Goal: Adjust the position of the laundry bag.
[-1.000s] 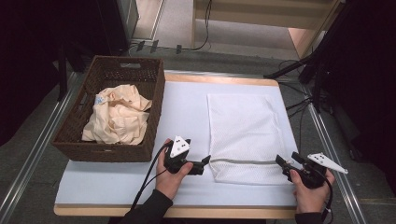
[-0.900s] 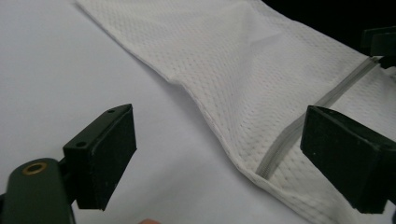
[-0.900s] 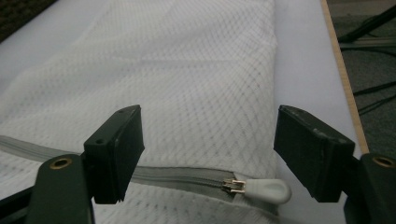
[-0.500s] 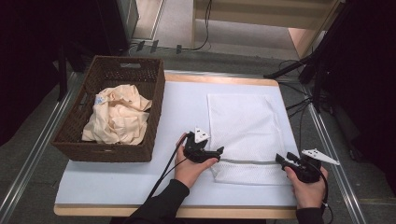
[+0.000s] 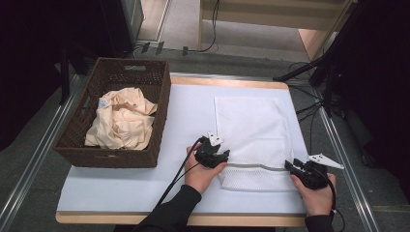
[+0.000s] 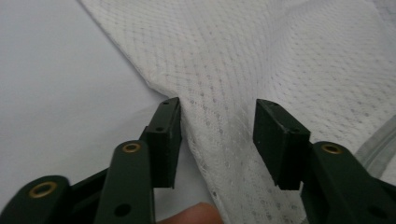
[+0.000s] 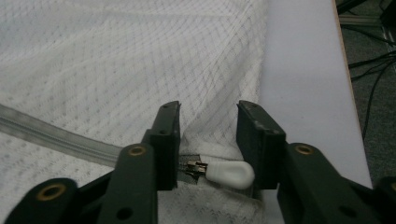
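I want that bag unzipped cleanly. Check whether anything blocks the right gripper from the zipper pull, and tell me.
Nothing visible does. The white zipper pull lies between the jaws of the right gripper, which have just been closing around a raised fold of the mesh laundry bag. The pads don't clearly press on the pull yet.

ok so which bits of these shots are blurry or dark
High view: the white mesh bag and table are evenly lit, the surroundings fall into deep shadow. Left gripper view: the mesh is sharp in mid-frame, the left claw arms soft at the bottom edge. Right gripper view: the white zipper pull is crisp, the mesh at top slightly soft.
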`<state>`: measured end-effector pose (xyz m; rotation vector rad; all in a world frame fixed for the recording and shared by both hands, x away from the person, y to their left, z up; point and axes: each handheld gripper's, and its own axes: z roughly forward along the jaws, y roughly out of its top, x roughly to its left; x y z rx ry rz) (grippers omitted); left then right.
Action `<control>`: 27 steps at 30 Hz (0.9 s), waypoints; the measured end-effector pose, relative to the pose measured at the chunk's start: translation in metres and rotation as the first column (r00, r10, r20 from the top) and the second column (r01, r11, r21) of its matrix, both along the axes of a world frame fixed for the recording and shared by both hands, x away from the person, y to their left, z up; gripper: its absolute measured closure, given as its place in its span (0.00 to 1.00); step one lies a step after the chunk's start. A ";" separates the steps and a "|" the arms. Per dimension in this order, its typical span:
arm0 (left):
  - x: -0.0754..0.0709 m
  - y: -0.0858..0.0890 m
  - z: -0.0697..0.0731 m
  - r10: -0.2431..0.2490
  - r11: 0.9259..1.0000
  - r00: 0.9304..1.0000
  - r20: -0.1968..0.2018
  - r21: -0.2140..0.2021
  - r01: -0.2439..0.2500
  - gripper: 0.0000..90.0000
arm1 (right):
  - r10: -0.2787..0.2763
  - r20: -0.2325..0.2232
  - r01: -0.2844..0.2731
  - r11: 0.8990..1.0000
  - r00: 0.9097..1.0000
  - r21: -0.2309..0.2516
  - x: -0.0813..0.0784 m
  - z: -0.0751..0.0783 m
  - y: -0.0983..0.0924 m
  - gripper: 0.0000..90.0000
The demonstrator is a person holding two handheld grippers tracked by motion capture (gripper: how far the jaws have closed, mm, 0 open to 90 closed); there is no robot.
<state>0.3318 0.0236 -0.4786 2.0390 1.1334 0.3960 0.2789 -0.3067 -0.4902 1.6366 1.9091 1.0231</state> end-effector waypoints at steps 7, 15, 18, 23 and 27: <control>0.002 0.002 0.000 0.004 1.000 1.000 -0.020 -0.004 -0.004 0.99 | 0.006 -0.009 -0.006 1.000 1.000 0.000 -0.001 0.000 0.001 0.93; 0.003 0.006 0.001 -0.004 1.000 0.999 -0.039 -0.023 0.003 1.00 | 0.035 0.005 -0.035 0.999 0.999 0.040 -0.003 0.001 -0.001 0.96; 0.003 0.007 0.002 -0.007 1.000 0.999 -0.042 -0.024 0.006 1.00 | 0.041 0.013 -0.042 0.998 0.999 0.037 -0.004 0.001 -0.001 0.97; 0.003 0.014 0.002 0.005 0.999 0.999 -0.043 -0.039 -0.007 1.00 | 0.047 0.020 -0.048 0.997 0.999 0.054 -0.006 0.001 0.000 0.97; 0.003 0.018 0.003 0.009 0.999 0.999 -0.043 -0.042 -0.011 1.00 | 0.048 0.021 -0.049 0.997 0.999 0.056 -0.007 0.002 0.003 0.97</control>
